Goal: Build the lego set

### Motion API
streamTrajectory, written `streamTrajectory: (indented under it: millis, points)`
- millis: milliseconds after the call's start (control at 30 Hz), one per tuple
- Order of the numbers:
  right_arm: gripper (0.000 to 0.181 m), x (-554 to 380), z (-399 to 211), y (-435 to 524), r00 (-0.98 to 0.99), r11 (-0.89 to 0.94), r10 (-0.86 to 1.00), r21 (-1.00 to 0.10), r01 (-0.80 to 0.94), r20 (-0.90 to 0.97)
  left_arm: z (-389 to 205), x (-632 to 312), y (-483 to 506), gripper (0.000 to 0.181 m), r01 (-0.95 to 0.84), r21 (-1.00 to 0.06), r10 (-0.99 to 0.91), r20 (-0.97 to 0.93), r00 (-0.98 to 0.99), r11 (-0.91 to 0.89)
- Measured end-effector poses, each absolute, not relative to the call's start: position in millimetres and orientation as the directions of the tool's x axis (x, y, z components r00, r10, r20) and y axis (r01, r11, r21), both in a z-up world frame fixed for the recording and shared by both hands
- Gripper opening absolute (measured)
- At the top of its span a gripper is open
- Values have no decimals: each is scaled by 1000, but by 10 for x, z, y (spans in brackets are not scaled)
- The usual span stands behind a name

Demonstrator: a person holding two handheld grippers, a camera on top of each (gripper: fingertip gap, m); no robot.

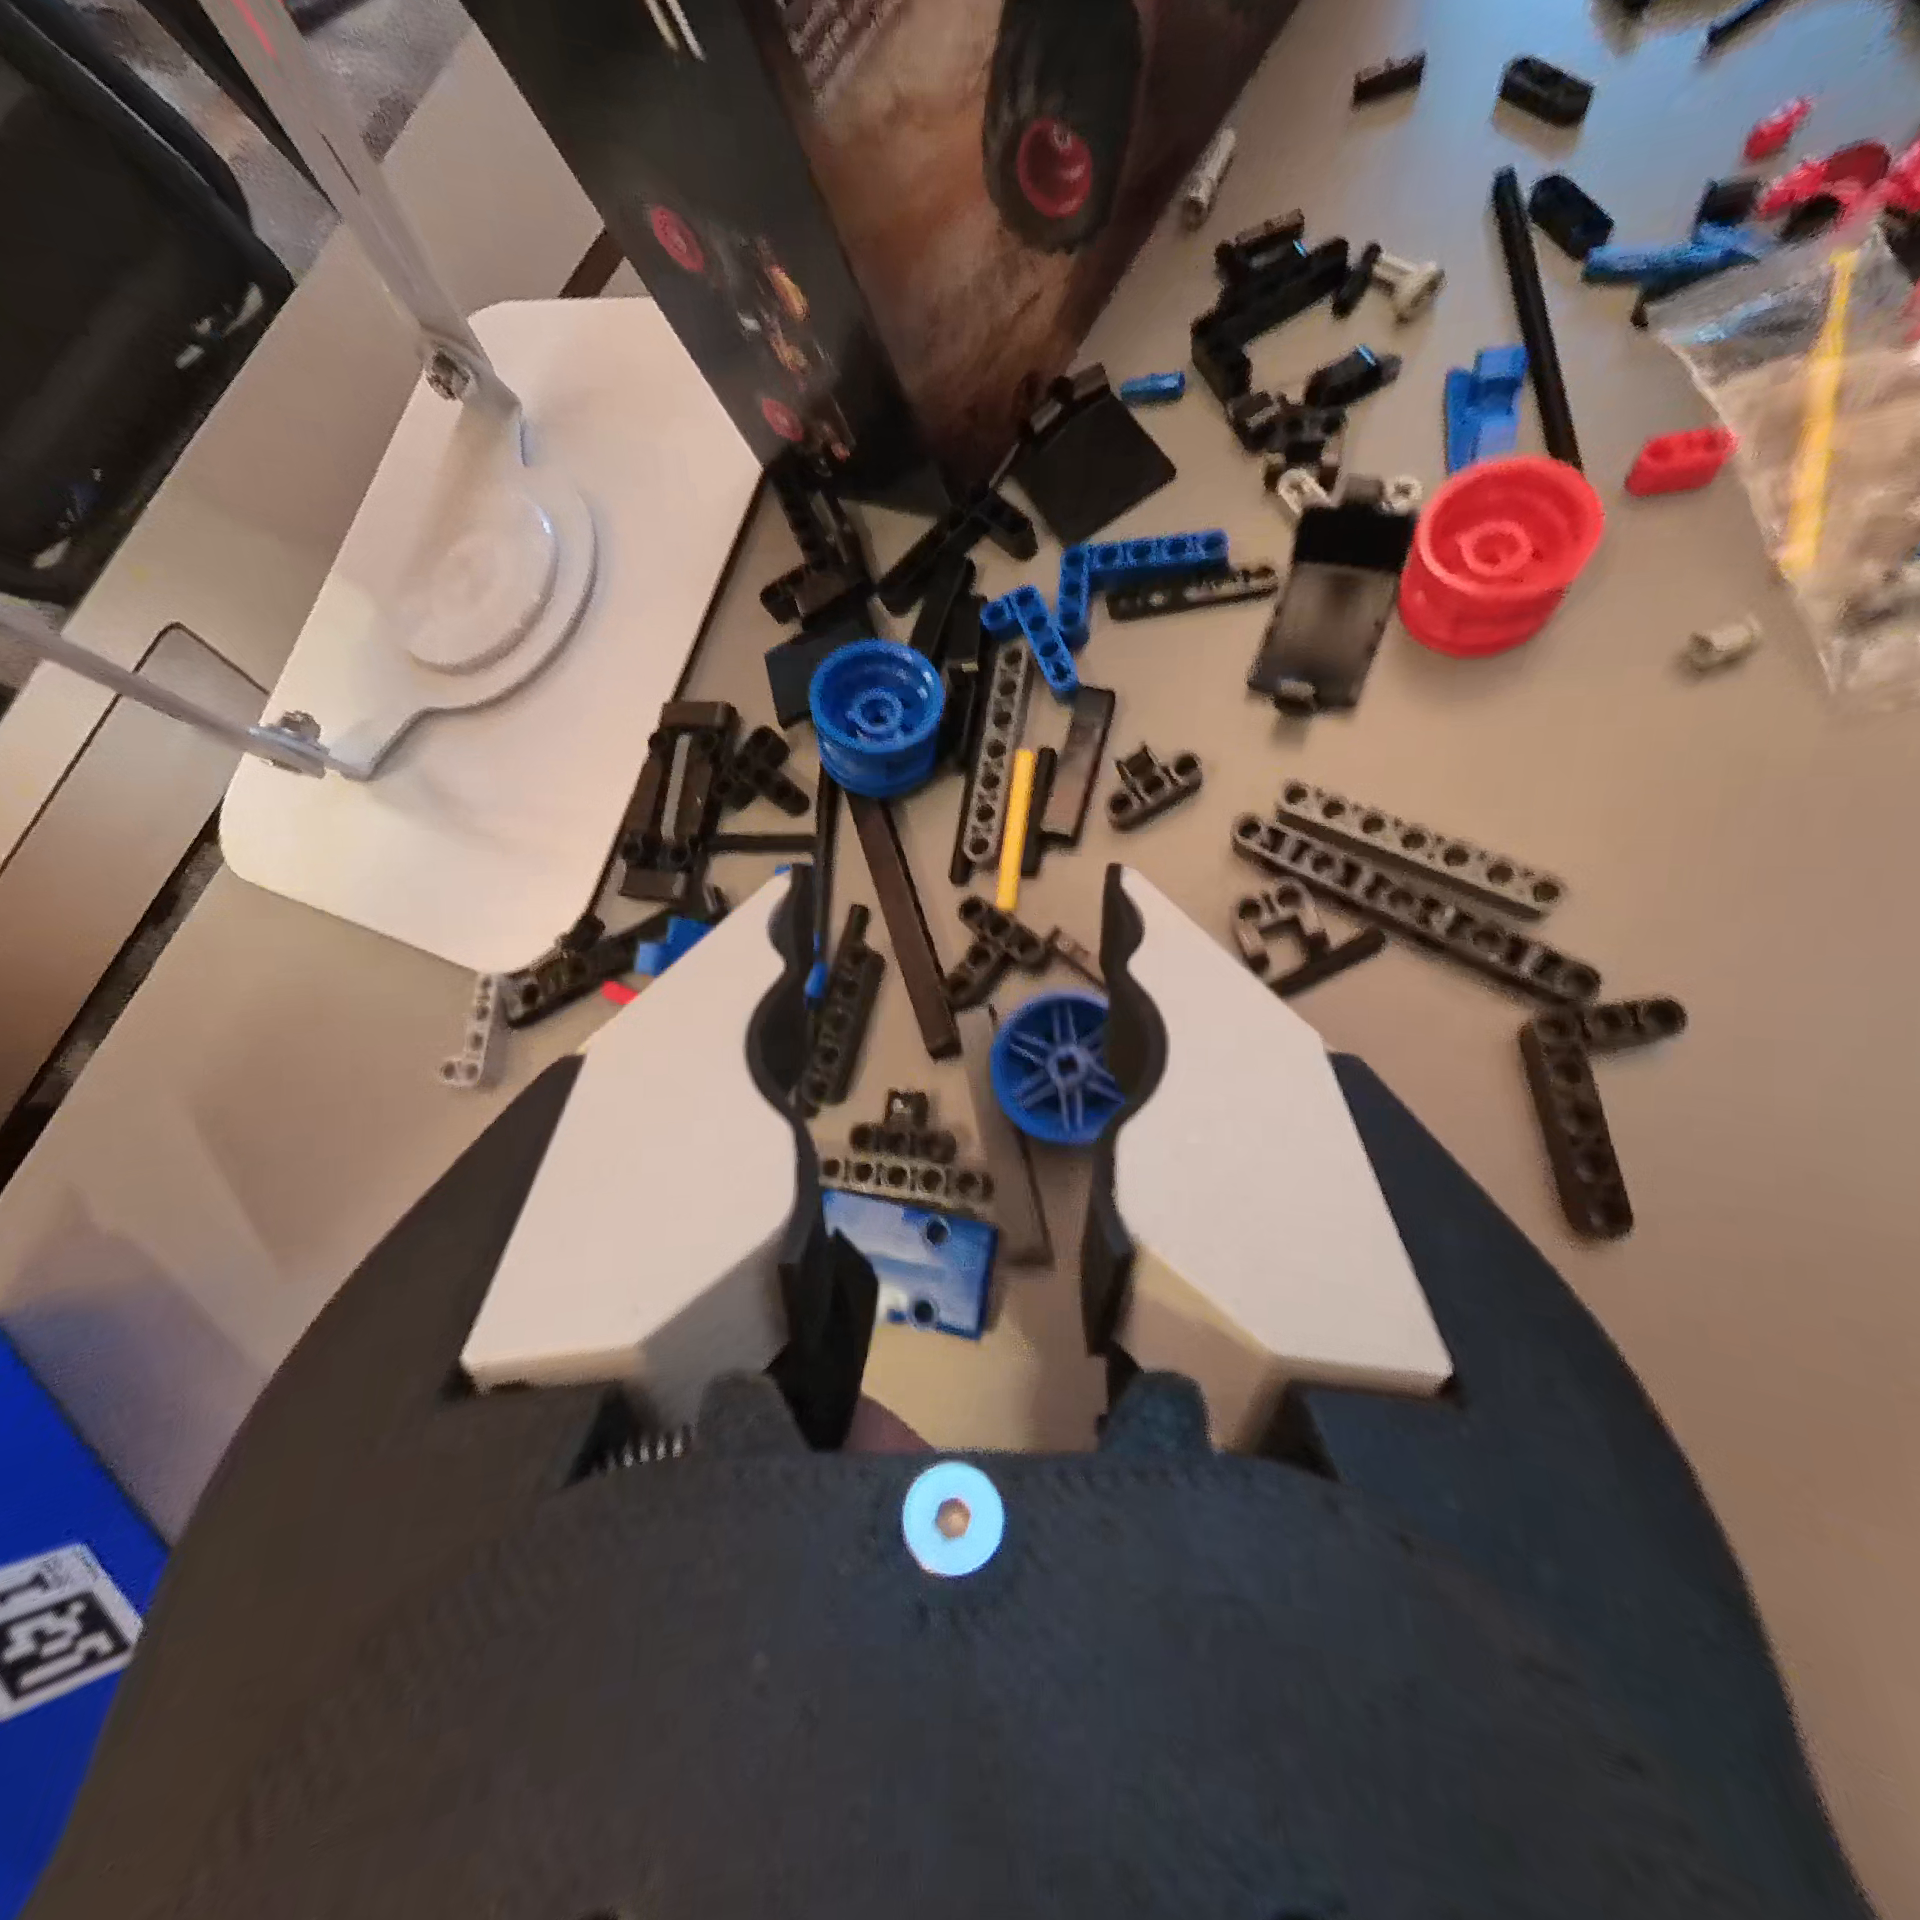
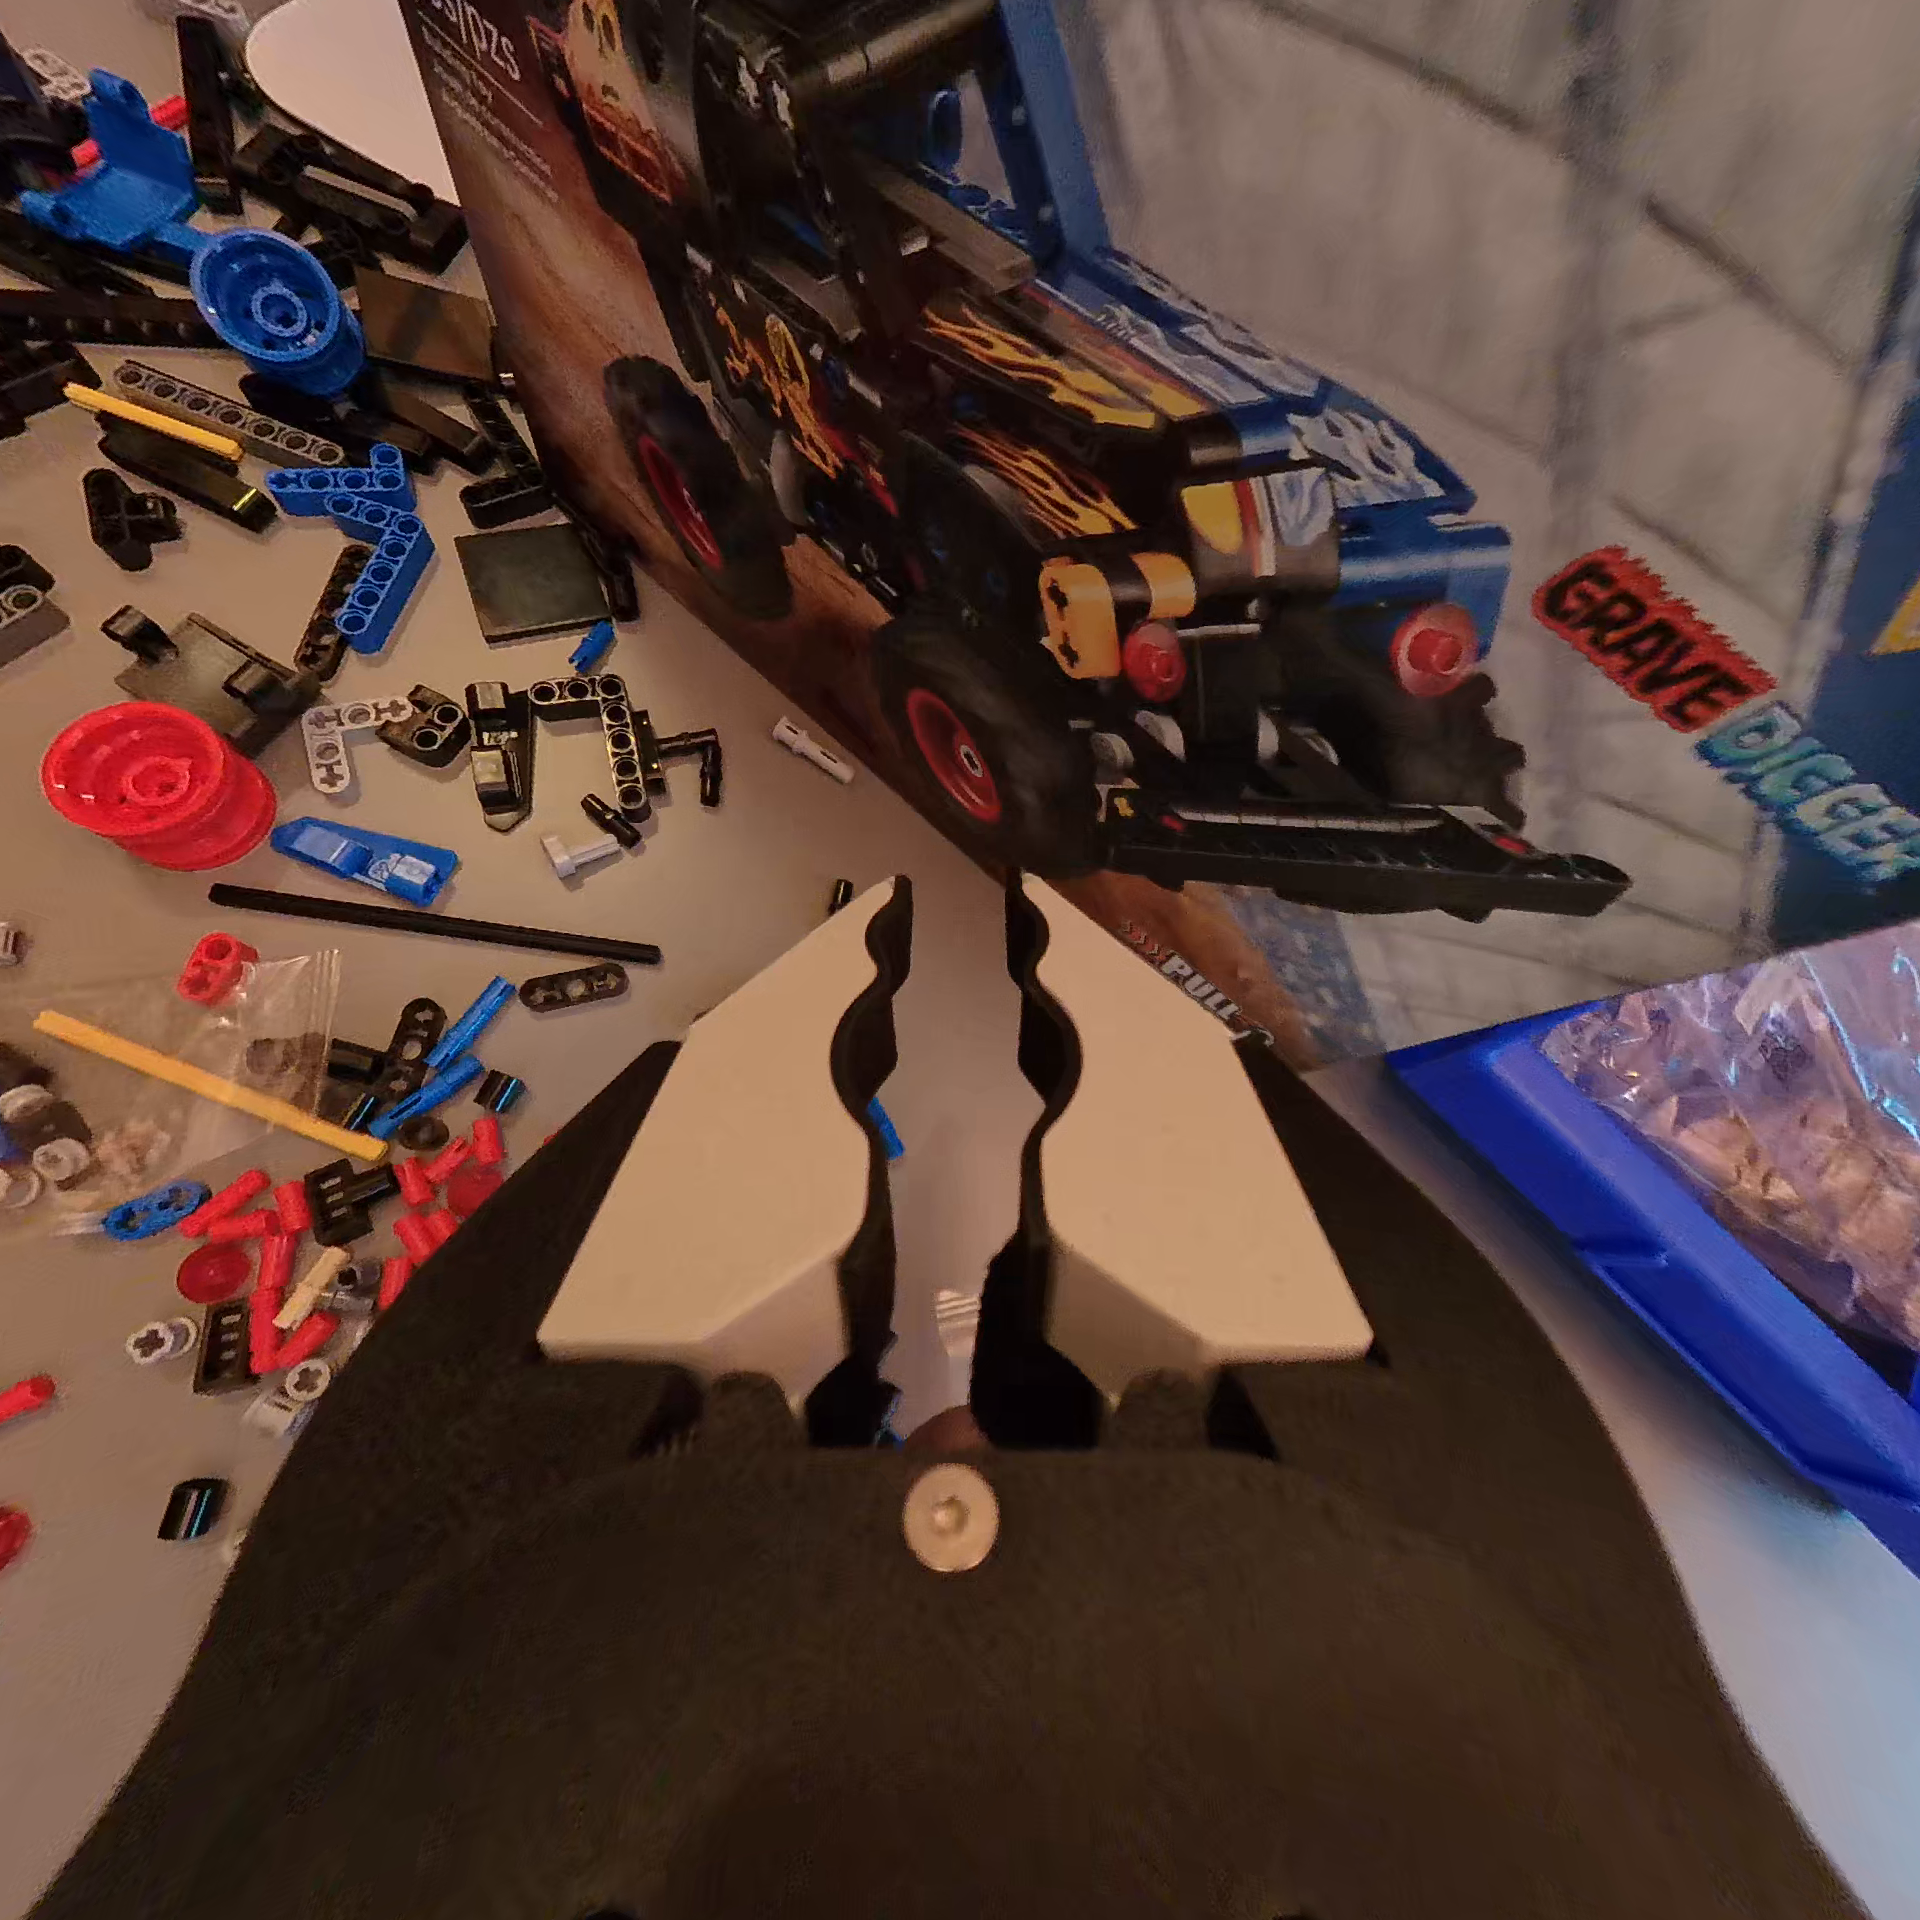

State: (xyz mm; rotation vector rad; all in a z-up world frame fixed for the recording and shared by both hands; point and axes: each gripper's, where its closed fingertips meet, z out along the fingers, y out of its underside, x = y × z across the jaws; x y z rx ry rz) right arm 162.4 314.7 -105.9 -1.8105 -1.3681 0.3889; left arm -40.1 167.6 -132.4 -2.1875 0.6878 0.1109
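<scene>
Hovered over scattered pieces on the surface (image 1: 1714, 831), left claw (image 1: 945, 914) spread wide and empty beside a blue wheel rim (image 1: 1055, 1070). Hung by the set's box (image 2: 1039, 468), right claw (image 2: 956, 904) parted narrowly, gripping nothing.

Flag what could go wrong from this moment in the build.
The open left gripper hangs over a dense tangle of black beams beside a blue wheel hub, so closing may catch several parts. The right gripper, slightly open and empty, points at the upright set box and may topple it.
</scene>
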Motion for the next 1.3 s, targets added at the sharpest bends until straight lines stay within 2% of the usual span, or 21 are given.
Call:
streamTrajectory:
  millis: [200,367,467,600,633,833,1033,1300]
  points:
    - [17,1549,-1121,3099,332,-57,916,-744,665,226,-1242,-476,2090,46,-485,-701,-422,-282,862,-522]
    - [18,1486,-1136,3047,312,-47,925,-751,658,216,-1458,-445,2303,44,-509,-654,-494,-229,839,-560]
    - [18,1476,-1168,3037,304,-41,927,-744,666,221,-1586,-392,2283,32,-550,-609,-536,-229,812,-572]
    - [18,1484,-1176,3037,300,-37,928,-745,666,221,-1575,-386,2198,29,-563,-598,-556,-223,801,-571]
    - [18,1488,-1169,3039,300,-37,928,-746,665,222,-1558,-409,2172,21,-568,-593,-556,-231,799,-570]
    - [18,1484,-1145,3023,295,-28,928,-751,660,225,-1466,-627,1907,22,-562,-548,-538,-225,812,-619]
    - [18,1473,-1177,3006,283,-22,932,-745,667,226,-1274,-904,1742,22,-490,-566,-469,-195,861,-663]
    - [18,1459,-1188,2987,271,-15,936,-745,667,223,-1465,-1103,1524,21,-486,-461,-472,-153,868,-743]
